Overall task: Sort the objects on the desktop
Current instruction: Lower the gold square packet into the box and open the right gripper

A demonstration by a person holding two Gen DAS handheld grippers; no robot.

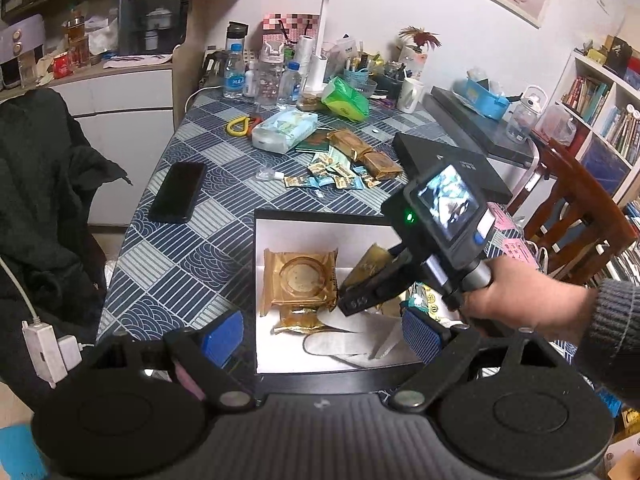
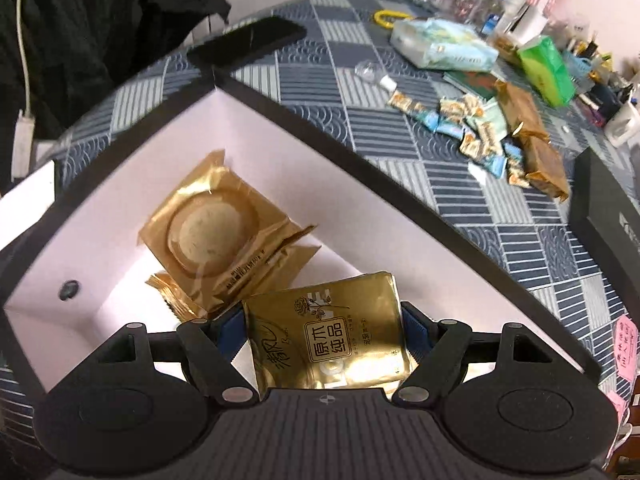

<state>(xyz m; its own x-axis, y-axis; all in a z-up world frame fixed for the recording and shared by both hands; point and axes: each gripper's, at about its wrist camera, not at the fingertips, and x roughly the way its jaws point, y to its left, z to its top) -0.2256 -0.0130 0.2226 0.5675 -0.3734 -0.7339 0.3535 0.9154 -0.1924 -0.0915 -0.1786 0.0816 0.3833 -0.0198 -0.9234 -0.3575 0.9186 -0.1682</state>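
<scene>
Both claw pads [image 2: 416, 330] on gold packet [image 2: 326, 334]

White wall [image 1: 460, 8], bookshelf [image 1: 600, 112], wooden chair [image 1: 576, 200], desk lamp [image 1: 332, 20].

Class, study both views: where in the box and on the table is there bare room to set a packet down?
Bare floor shows in the box at its near-left corner, beside the gold pastry packets. Bare tablecloth lies between the phone and the sweets pile. The far table edge, around the bottles, is crowded.
</scene>
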